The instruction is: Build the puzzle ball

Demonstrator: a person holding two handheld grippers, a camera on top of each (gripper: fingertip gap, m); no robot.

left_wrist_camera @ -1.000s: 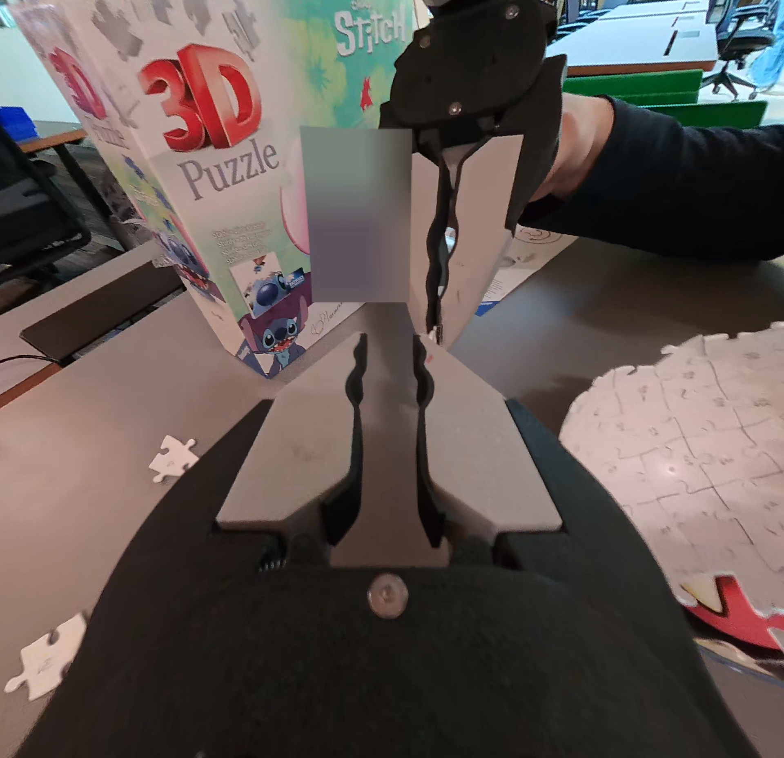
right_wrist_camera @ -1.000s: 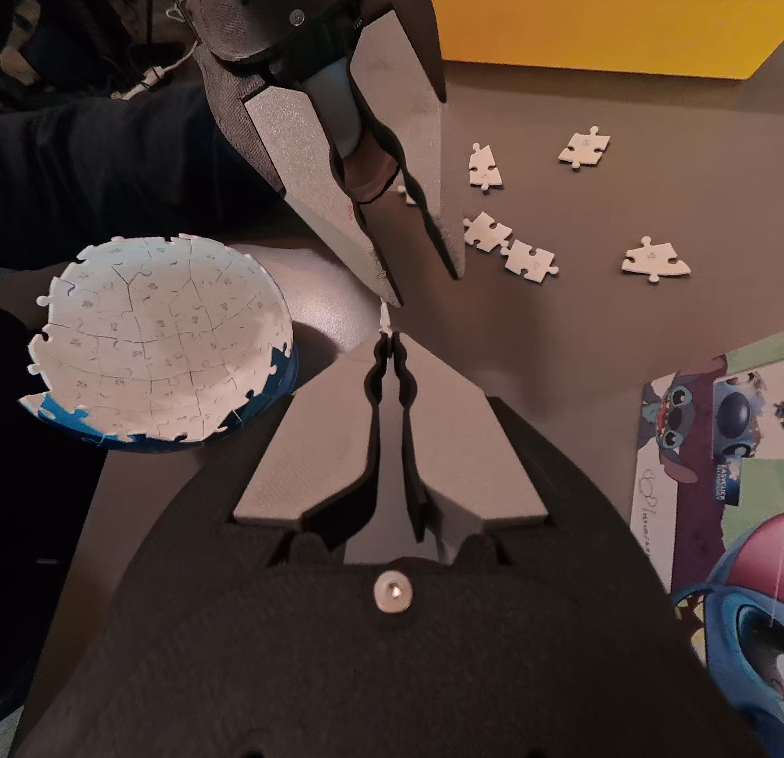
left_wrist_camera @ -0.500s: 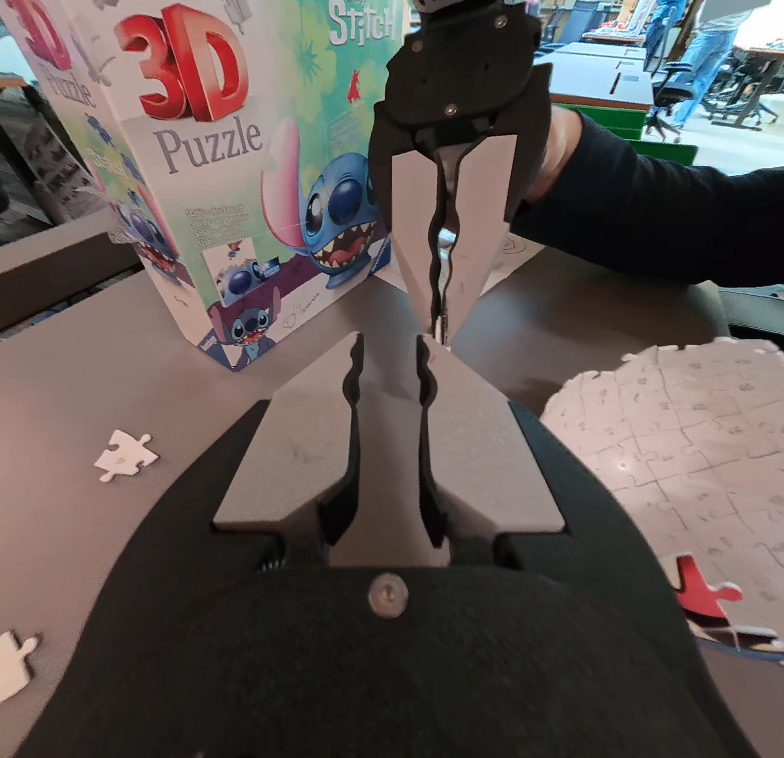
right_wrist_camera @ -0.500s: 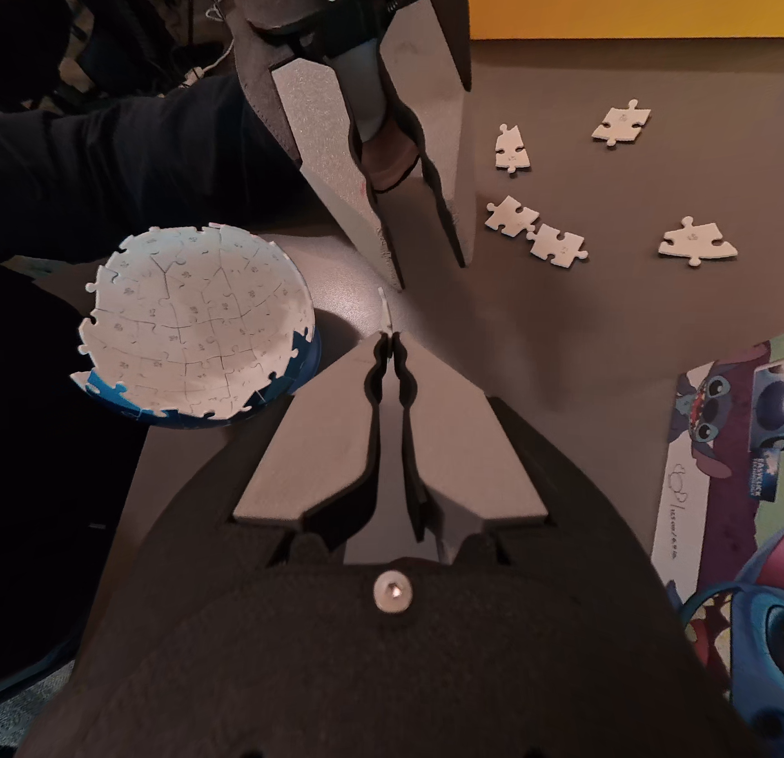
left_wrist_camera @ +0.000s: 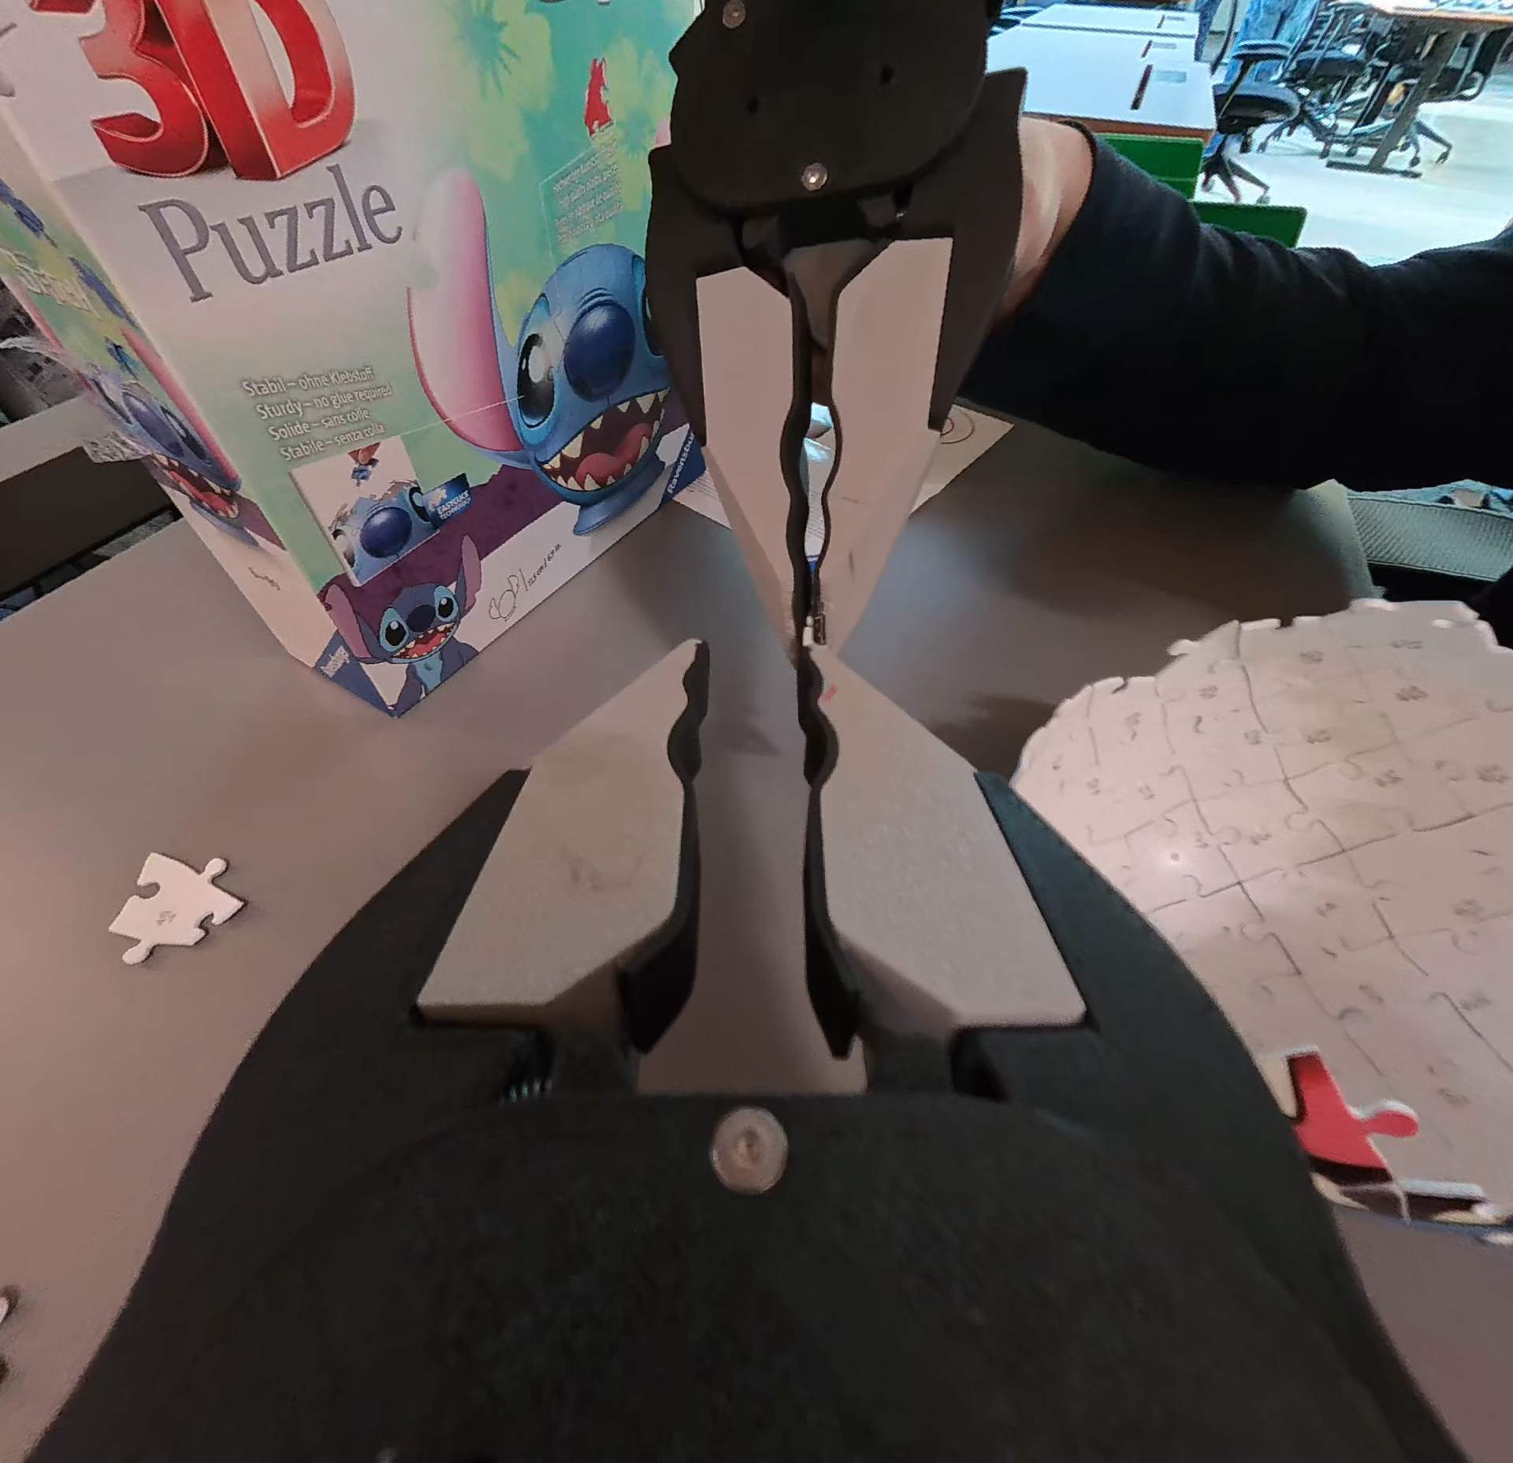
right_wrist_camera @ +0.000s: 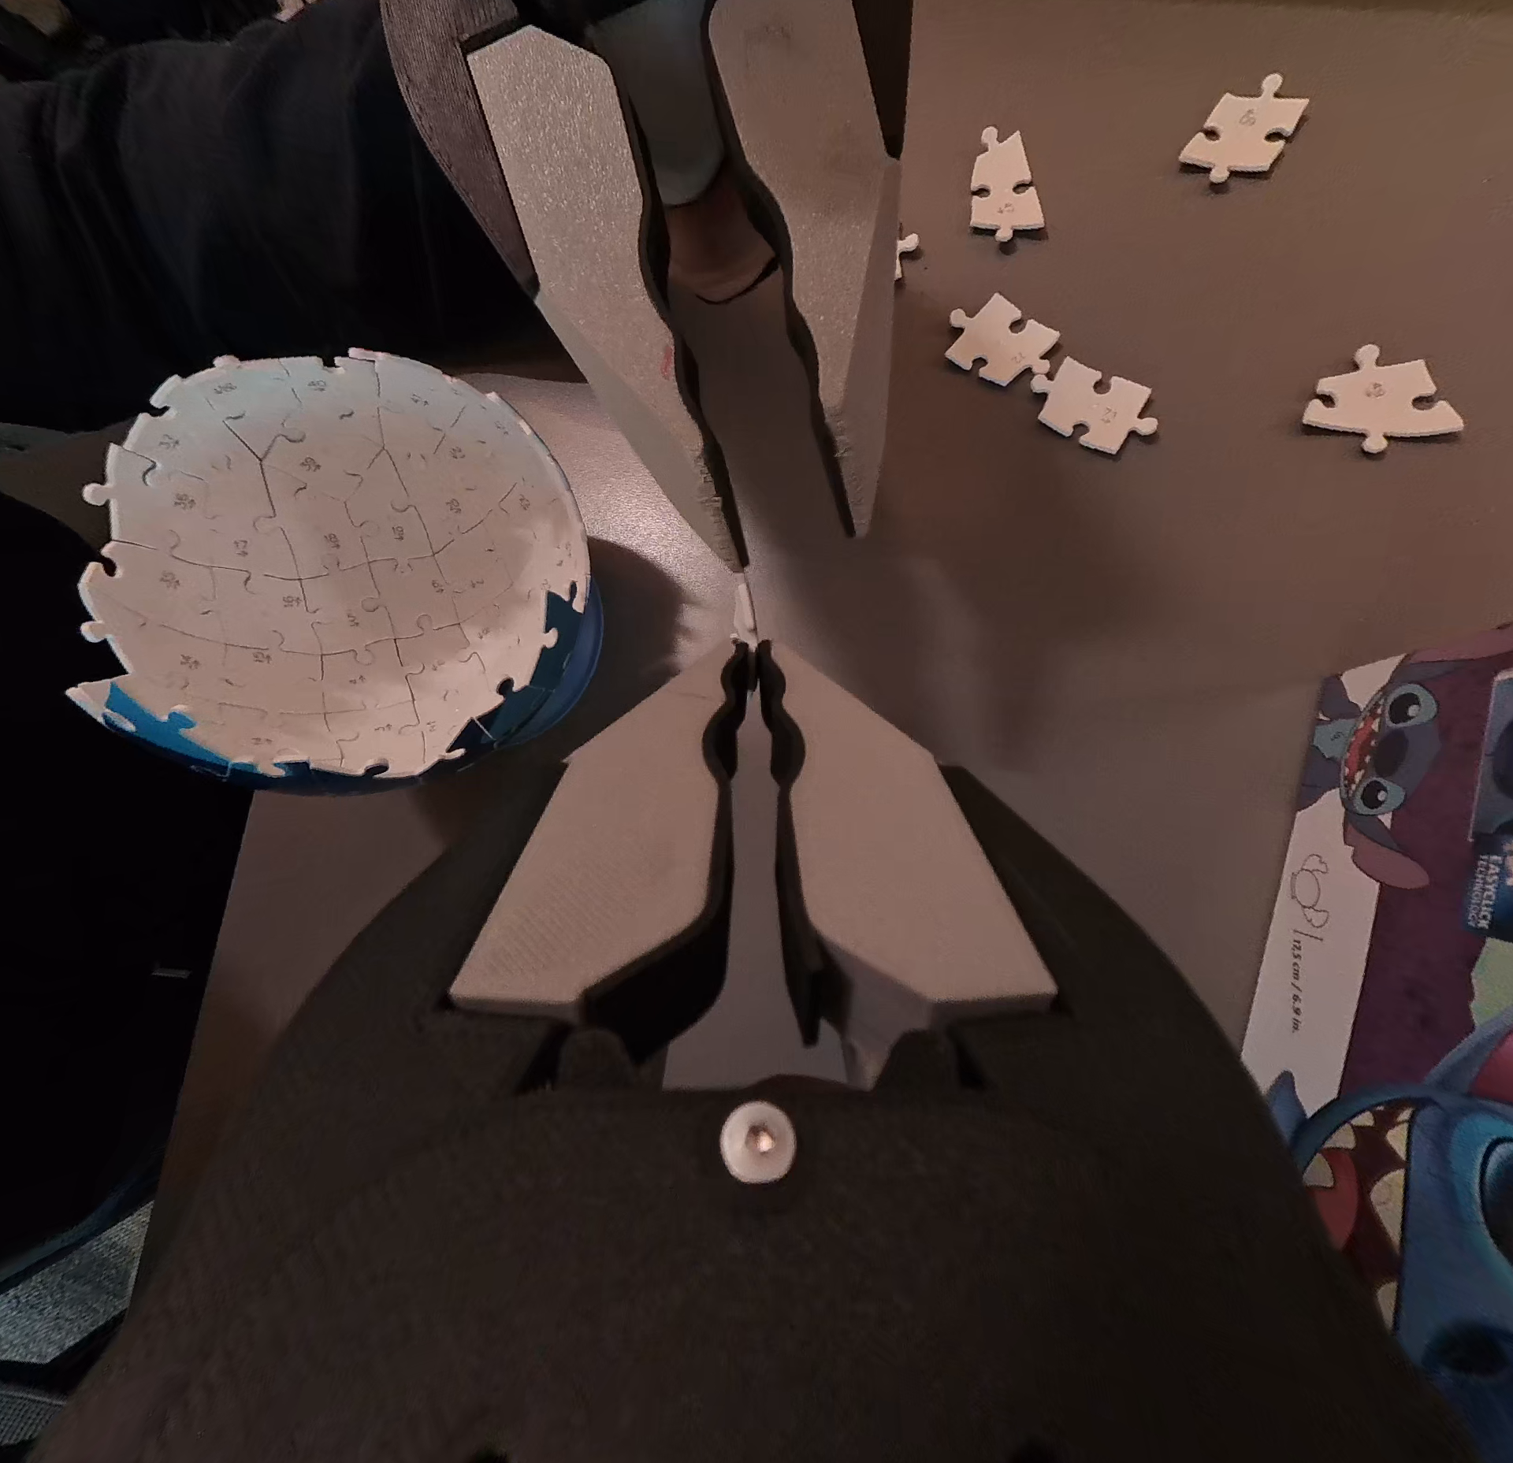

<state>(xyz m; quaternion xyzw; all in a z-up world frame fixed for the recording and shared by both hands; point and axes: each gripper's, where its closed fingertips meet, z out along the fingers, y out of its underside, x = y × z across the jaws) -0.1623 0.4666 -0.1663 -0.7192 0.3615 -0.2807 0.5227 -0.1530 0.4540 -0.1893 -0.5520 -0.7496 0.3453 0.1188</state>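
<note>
A half-built puzzle ball, a white bowl of joined pieces with a blue outside (right_wrist_camera: 327, 572), sits on the grey table; it also shows at the right of the left wrist view (left_wrist_camera: 1269, 851). My right gripper (right_wrist_camera: 753, 646) is shut on a small white puzzle piece (right_wrist_camera: 743, 605), held edge-on above the table. My left gripper (left_wrist_camera: 753, 654) is open and empty. It faces the right gripper (left_wrist_camera: 815, 639) tip to tip. One left finger tip (right_wrist_camera: 733, 544) reaches the held piece (left_wrist_camera: 816, 626); I cannot tell if they touch.
The puzzle box (left_wrist_camera: 327, 319) stands at the back left of the left wrist view and shows at the right edge of the right wrist view (right_wrist_camera: 1392, 851). Several loose white pieces (right_wrist_camera: 1097, 405) lie beyond the grippers, and one (left_wrist_camera: 172, 908) lies left of my left gripper. My left and right fingertips are right by each other.
The two grippers have come closer together until their tips meet. The right gripper stays shut on the piece and the left stays open.
</note>
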